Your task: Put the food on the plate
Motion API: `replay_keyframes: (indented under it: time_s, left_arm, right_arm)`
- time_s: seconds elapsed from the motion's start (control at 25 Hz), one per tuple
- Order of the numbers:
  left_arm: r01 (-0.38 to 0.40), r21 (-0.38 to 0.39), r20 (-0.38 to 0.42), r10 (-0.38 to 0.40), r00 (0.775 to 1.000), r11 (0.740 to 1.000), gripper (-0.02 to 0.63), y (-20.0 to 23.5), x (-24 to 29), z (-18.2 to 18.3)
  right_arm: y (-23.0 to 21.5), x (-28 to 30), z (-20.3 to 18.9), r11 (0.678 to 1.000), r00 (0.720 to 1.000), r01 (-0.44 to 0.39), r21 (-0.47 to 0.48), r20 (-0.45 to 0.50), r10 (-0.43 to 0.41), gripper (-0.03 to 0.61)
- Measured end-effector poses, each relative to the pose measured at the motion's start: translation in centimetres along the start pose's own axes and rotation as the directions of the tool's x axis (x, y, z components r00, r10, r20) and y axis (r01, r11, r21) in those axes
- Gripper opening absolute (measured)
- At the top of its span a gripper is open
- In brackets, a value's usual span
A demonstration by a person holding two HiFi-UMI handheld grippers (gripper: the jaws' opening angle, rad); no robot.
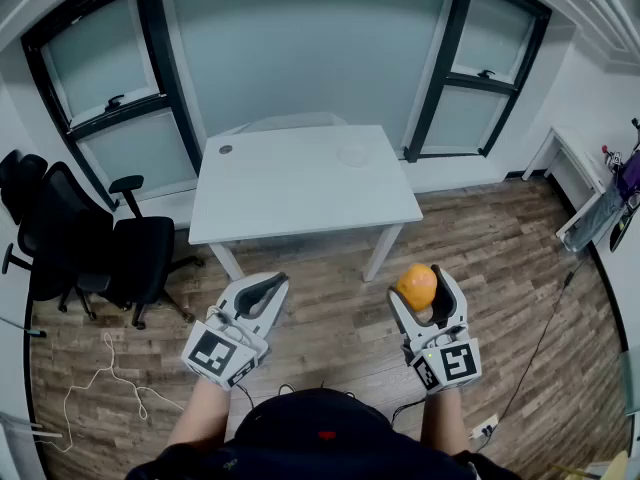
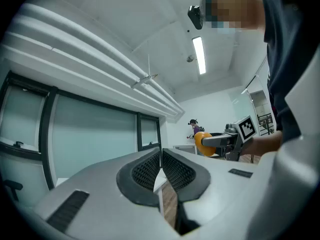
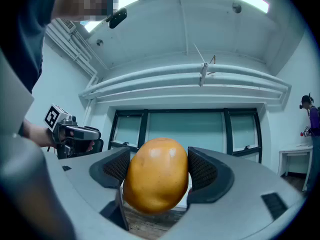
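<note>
An orange fruit point(image 1: 416, 284) sits between the pads of my right gripper point(image 1: 422, 292), which is shut on it and held in the air over the wooden floor, short of the table. The right gripper view shows the fruit point(image 3: 156, 176) filling the gap between the jaws. My left gripper point(image 1: 266, 288) hangs level with it to the left, jaws shut with nothing in them point(image 2: 161, 165). A pale, see-through plate point(image 1: 353, 155) lies near the far right corner of the white table point(image 1: 290, 198) ahead.
A small dark round object point(image 1: 225, 149) lies at the table's far left corner. Black office chairs point(image 1: 90, 248) stand to the left. A white cable point(image 1: 105, 378) lies on the floor. A white desk point(image 1: 575, 173) stands at the right wall.
</note>
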State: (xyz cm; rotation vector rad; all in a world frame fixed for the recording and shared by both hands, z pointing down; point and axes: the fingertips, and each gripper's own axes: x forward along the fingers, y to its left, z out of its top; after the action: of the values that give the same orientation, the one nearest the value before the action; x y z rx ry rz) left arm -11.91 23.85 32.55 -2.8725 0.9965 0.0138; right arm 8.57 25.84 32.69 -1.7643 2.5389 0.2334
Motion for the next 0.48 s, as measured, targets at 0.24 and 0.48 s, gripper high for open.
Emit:
replay_keyframes:
  time_s: [0.24,0.48]
  left_arm:
    - [0.005,-0.009,0.002,-0.005,1.0,1.0,0.035,-0.03,-0.24,-0.31]
    - [0.016,-0.015,0.001,-0.016,1.0,1.0,0.035,-0.24,-0.28,-0.46]
  right_arm:
    - [0.36,-0.17,-0.23,1.0,1.0,0.004,-0.006,-0.01,-0.004,0.37]
    - [0.51,-0.29,-0.37,1.0,1.0,0.009,-0.009,-0.022,-0.009,0.37]
